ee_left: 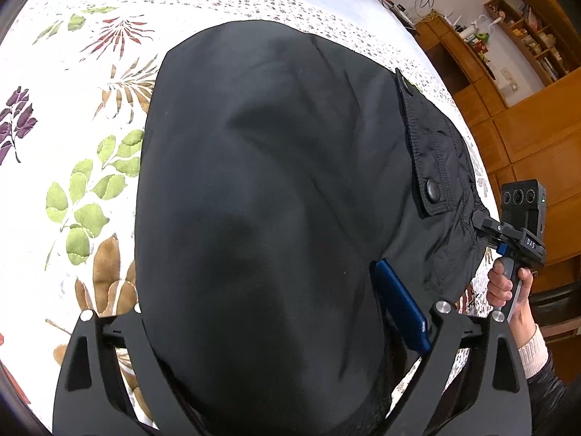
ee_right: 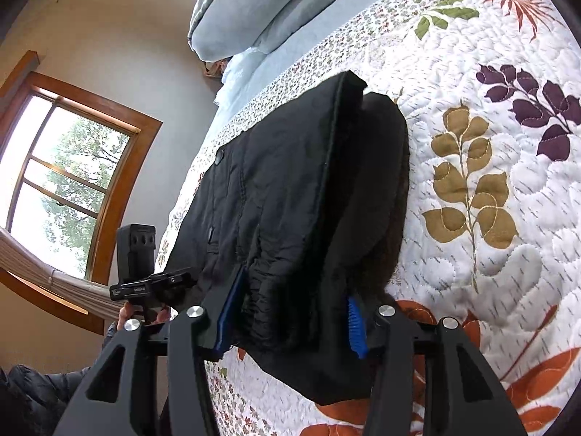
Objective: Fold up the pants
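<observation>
Black pants [ee_left: 276,181] lie folded into a thick bundle on a white leaf-print quilt [ee_left: 72,189]; a snap-button flap [ee_left: 432,192] shows on the right. My left gripper [ee_left: 261,272] straddles the near end with its jaws wide. Its blue right pad [ee_left: 399,305] shows its inner face, while cloth hides the left finger. In the right wrist view, my right gripper [ee_right: 294,287] is shut on the bunched pants [ee_right: 290,181] between both blue pads [ee_right: 228,312]. It appears as the right gripper [ee_left: 479,223] biting the pants' right edge, held by a hand [ee_left: 508,287]. The left gripper [ee_right: 181,279] reaches the pants' left side.
The quilt [ee_right: 490,218] spreads widely around the pants. Light blue bedding [ee_right: 254,3] is piled at the head of the bed. A wood-framed window [ee_right: 65,181] is beyond the bed's edge. Wooden cabinets and shelves [ee_left: 526,127] stand to the right.
</observation>
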A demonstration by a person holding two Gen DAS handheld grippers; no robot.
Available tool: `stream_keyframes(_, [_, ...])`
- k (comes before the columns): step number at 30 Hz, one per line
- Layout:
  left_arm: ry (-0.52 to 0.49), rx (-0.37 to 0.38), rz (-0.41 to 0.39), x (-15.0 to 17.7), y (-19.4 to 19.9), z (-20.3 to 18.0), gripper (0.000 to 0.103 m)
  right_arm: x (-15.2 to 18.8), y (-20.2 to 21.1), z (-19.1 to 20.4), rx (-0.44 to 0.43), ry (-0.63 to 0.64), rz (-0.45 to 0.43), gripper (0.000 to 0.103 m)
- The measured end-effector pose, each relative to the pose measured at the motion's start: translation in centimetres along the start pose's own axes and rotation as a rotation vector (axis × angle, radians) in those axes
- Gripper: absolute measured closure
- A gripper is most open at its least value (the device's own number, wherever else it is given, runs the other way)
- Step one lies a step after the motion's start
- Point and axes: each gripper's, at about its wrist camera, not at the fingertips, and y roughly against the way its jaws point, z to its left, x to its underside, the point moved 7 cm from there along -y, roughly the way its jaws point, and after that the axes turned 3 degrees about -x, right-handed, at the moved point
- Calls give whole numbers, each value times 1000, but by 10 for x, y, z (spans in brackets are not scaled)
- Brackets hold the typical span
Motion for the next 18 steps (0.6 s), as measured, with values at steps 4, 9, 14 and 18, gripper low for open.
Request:
stream_keyframes(4, [-1,5,-4,-1,-1,2,9,2,0,-3,-10,-13,-11,51])
stream_keyframes(9, [1,3,-10,-12,-10,-14,8,4,2,-4,-15,-33,-32,47])
stream_keyframes(14, [5,10,-11,-8,-10,-11,7,8,4,-1,9,-40,-46,38])
stream_keyframes(18, [2,9,-19,-5,-6,-8,6,11,13,-2,28,-55,-60,36])
